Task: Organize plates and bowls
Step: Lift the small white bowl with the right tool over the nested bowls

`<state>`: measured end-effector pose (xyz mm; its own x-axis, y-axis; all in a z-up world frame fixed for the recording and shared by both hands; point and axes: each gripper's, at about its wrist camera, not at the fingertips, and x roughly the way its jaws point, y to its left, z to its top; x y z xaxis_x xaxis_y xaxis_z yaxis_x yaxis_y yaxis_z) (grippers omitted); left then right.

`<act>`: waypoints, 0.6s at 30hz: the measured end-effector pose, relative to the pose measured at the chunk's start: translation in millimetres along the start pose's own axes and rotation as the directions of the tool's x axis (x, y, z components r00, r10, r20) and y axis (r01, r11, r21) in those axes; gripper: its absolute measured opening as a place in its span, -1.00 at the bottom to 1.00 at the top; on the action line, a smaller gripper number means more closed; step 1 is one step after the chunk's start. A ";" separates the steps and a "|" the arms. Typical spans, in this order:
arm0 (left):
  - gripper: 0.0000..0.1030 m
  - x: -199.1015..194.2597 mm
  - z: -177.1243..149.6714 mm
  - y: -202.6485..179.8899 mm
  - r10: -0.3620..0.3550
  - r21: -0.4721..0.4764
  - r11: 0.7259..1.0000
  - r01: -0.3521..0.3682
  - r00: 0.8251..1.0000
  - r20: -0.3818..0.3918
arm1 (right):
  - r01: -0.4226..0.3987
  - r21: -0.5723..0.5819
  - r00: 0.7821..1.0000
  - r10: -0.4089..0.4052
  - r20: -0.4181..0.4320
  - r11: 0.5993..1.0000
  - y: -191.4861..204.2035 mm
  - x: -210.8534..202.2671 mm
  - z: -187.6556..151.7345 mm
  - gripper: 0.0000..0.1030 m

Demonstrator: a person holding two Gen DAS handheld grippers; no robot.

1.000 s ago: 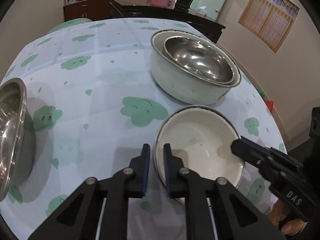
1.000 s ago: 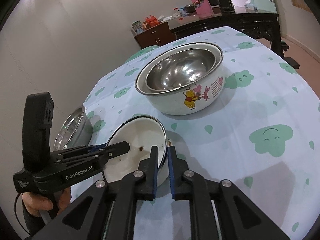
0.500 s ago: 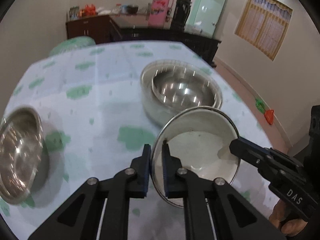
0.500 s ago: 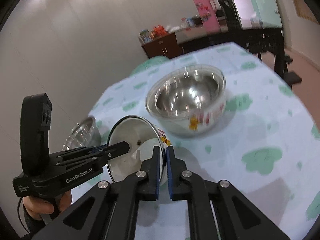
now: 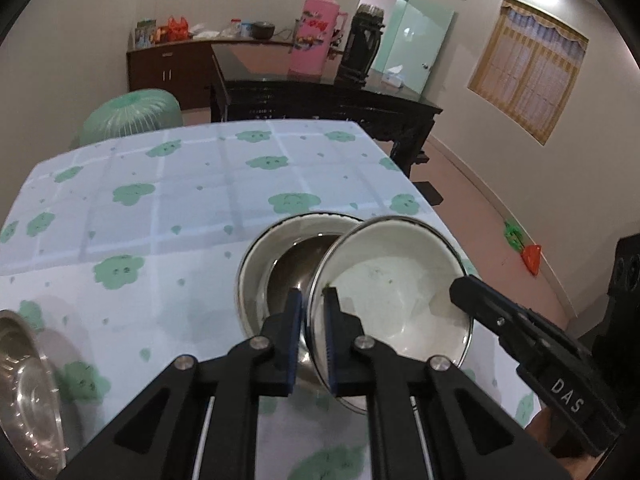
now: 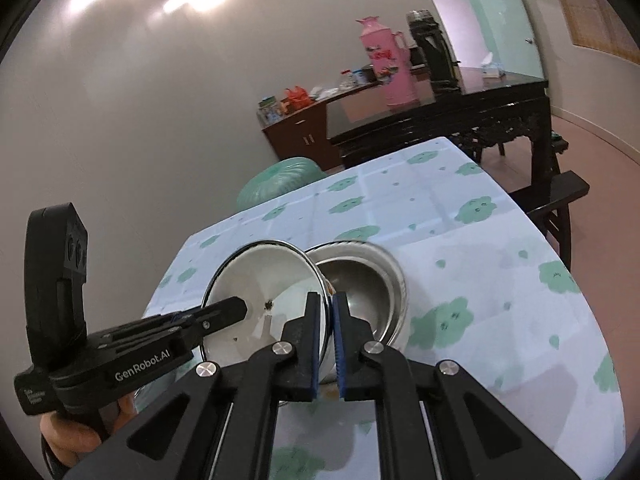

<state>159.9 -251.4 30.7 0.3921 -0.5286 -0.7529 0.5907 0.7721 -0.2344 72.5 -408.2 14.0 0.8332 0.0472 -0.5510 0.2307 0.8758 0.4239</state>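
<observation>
Both grippers hold a white enamel bowl [image 5: 394, 296] by opposite rims, lifted and tilted above the table. My left gripper [image 5: 310, 300] is shut on its left rim. My right gripper [image 6: 327, 304] is shut on its right rim; the bowl [image 6: 260, 280] also shows there. Just behind it stands a large white bowl [image 5: 260, 256] with a steel bowl [image 5: 292, 276] nested inside; the pair also shows in the right wrist view [image 6: 360, 280]. The right gripper's finger [image 5: 480, 300] reaches in from the right in the left wrist view.
Another steel bowl [image 5: 24, 384] sits at the table's left edge. The table has a cloud-print cloth [image 5: 192, 208]. Behind it stand a green stool [image 5: 132, 116], a dark side table [image 5: 320, 96] and a pink thermos [image 5: 316, 36].
The white bowl has been lifted off the table and carried up toward the nested bowls, tilting as it rose. Both grippers rose with it.
</observation>
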 end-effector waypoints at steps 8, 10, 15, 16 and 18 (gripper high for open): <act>-0.85 34.9 2.1 3.9 0.007 -0.040 0.999 -0.009 0.998 -0.065 | 0.055 0.008 0.998 -0.055 -0.041 0.998 -17.1 35.4 2.2 -0.85; -0.85 38.4 1.3 4.2 0.015 -0.039 0.999 -0.018 0.997 -0.073 | 0.058 0.003 0.997 -0.058 -0.047 0.998 -17.7 38.7 2.0 -0.85; -0.85 47.8 0.3 6.8 0.041 -0.042 0.998 -0.045 0.995 -0.090 | 0.073 -0.021 0.995 -0.074 -0.062 0.997 -16.9 50.0 0.7 -0.85; -0.85 50.9 0.0 7.6 0.046 -0.042 0.998 -0.050 0.994 -0.100 | 0.078 -0.022 0.995 -0.079 -0.066 0.997 -17.8 53.3 0.1 -0.85; -0.85 52.4 0.2 7.1 0.066 -0.034 0.997 -0.070 0.993 -0.096 | 0.082 -0.023 0.993 -0.084 -0.080 0.996 -19.6 59.0 -1.7 -0.85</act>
<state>184.7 -273.7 -10.3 0.3606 -0.4401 -0.8223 0.5374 0.8187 -0.2025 116.3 -421.8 -28.0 0.7681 0.0121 -0.6403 0.2868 0.8874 0.3608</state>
